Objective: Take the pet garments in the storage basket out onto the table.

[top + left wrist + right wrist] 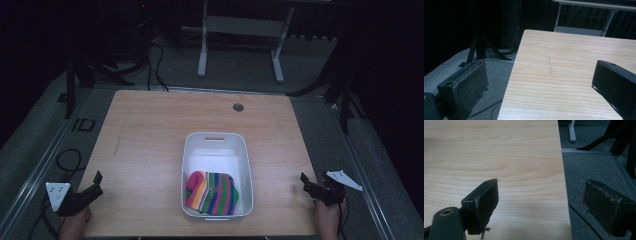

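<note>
Wood worktop [150,130]: white bin [192,150] w/ striped sock [215,194] near front edge, between my left gripper [95,184] & right gripper [306,183]; both wide open, empty, straddling side edges.

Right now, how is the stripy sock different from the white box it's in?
The sock is soft, crumpled and striped in many bright colours; the box is plain white with stiff, smooth walls. The sock is smaller and fills just the near end of the box, whose far end is bare. The box has a slot handle; the sock has none. Both sit in the middle of the wooden table.
</note>
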Available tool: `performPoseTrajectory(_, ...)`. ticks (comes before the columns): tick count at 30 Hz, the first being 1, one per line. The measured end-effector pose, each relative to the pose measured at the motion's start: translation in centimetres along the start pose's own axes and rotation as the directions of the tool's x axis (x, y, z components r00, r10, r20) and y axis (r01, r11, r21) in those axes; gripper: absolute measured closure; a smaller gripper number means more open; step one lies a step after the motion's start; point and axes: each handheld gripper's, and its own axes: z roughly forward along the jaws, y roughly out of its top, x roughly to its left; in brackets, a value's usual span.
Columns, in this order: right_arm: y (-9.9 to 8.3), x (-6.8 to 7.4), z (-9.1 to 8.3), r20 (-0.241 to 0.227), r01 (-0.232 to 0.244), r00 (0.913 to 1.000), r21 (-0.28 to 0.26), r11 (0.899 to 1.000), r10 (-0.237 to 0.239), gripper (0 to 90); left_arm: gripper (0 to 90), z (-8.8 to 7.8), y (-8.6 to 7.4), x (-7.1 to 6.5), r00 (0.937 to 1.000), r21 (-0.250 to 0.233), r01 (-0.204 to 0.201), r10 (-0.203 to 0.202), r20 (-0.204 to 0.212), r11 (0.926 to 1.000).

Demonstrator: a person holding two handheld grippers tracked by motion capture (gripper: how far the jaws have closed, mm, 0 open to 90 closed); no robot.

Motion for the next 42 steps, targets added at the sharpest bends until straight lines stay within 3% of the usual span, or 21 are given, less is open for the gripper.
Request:
performPoseTrajectory(8,0.1,0.0,0.2,0.012,0.009,0.9999,0.035,0.999,-0.010,12.0,0.9,0.0,0.0,0.0,1.0000,-0.001,0.000,0.000,0.001,1.0000)
performPoseTrajectory(9,0.0,-0.1,0.1,0.047,0.011,0.9988,0.038,0.999,-0.013,12.0,0.9,0.0,0.0,0.0,1.0000,-0.001,0.001,-0.001,0.002,1.0000)
performPoseTrajectory(14,0.0,-0.1,0.2,0.063,0.013,0.9979,0.063,0.998,-0.017,12.1,0.9,0.0,0.0,0.0,1.0000,-0.002,0.001,-0.001,0.002,1.0000)
performPoseTrajectory(20,-0.1,-0.3,0.1,-0.063,0.023,0.9979,0.098,0.995,-0.017,12.1,0.9,0.0,0.0,0.0,1.0000,0.004,-0.005,0.005,-0.001,1.0000)
performPoseTrajectory(21,-0.1,-0.6,0.1,-0.116,0.018,0.9932,0.105,0.994,-0.006,12.1,0.9,0.0,0.0,0.0,1.0000,0.003,-0.005,0.005,-0.002,1.0000)
performPoseTrajectory(27,0.2,-0.1,0.5,-0.211,0.099,0.9752,0.145,0.984,-0.067,12.1,0.9,0.0,0.0,0.0,1.0000,0.004,-0.004,0.004,-0.004,1.0000)
performPoseTrajectory(28,0.5,0.2,0.5,-0.295,0.146,0.9505,0.146,0.979,-0.097,13.0,0.9,0.0,0.0,0.0,1.0000,0.002,-0.002,0.002,-0.004,1.0000)
performPoseTrajectory(29,0.5,0.2,0.5,-0.295,0.146,0.9505,0.146,0.979,-0.097,13.0,0.9,0.0,0.0,0.0,1.0000,0.002,-0.002,0.002,-0.004,1.0000)
performPoseTrajectory(30,0.7,0.8,0.6,-0.344,0.208,0.9274,0.147,0.967,-0.147,13.1,1.0,0.0,0.0,0.0,1.0000,0.002,-0.002,0.002,-0.003,1.0000)
performPoseTrajectory(31,0.8,1.1,0.6,-0.365,0.240,0.9144,0.141,0.961,-0.175,13.1,0.9,0.0,0.0,0.0,1.0000,0.002,-0.002,0.002,-0.002,1.0000)
performPoseTrajectory(32,0.8,1.1,0.6,-0.365,0.240,0.9144,0.141,0.961,-0.175,13.1,0.9,0.0,0.0,0.0,1.0000,0.002,-0.002,0.002,-0.002,1.0000)
performPoseTrajectory(33,0.9,1.8,0.7,-0.426,0.283,0.8823,0.140,0.949,-0.200,13.1,0.9,0.0,0.0,0.0,1.0000,0.001,-0.001,0.001,-0.002,1.0000)
performPoseTrajectory(34,1.0,2.1,0.8,-0.443,0.305,0.8699,0.140,0.942,-0.216,13.2,0.9,0.0,0.0,0.0,1.0000,0.001,-0.002,0.002,-0.002,1.0000)
performPoseTrajectory(35,1.0,2.1,0.8,-0.443,0.305,0.8699,0.140,0.942,-0.216,13.2,0.9,0.0,0.0,0.0,1.0000,0.001,-0.002,0.002,-0.002,1.0000)
performPoseTrajectory(36,1.0,2.3,0.9,-0.466,0.321,0.8557,0.139,0.937,-0.225,13.3,0.9,0.0,0.0,0.0,1.0000,0.002,-0.002,0.002,-0.001,1.0000)
performPoseTrajectory(37,1.2,2.9,0.9,-0.519,0.341,0.8241,0.133,0.931,-0.227,13.5,0.9,0.0,0.0,0.0,1.0000,0.002,-0.002,0.002,-0.001,1.0000)
performPoseTrajectory(38,1.2,2.9,0.9,-0.519,0.341,0.8241,0.133,0.931,-0.227,13.5,0.9,0.0,0.0,0.0,1.0000,0.002,-0.002,0.002,-0.001,1.0000)
performPoseTrajectory(39,1.5,3.5,0.9,-0.561,0.365,0.7944,0.134,0.921,-0.234,13.5,0.9,0.0,0.0,0.0,1.0000,0.003,-0.003,0.003,-0.001,1.0000)
performPoseTrajectory(40,1.5,3.5,0.9,-0.561,0.365,0.7944,0.134,0.921,-0.234,13.5,0.9,0.0,0.0,0.0,1.0000,0.003,-0.004,0.004,0.000,1.0000)
performPoseTrajectory(41,1.6,3.9,0.9,-0.576,0.382,0.7802,0.131,0.915,-0.243,13.5,0.9,0.0,0.0,0.0,1.0000,0.002,-0.002,0.002,-0.001,1.0000)
performPoseTrajectory(42,1.9,4.5,0.8,-0.606,0.402,0.7552,0.126,0.907,-0.251,13.5,0.9,0.0,0.0,0.0,1.0000,0.001,-0.001,0.001,-0.002,1.0000)
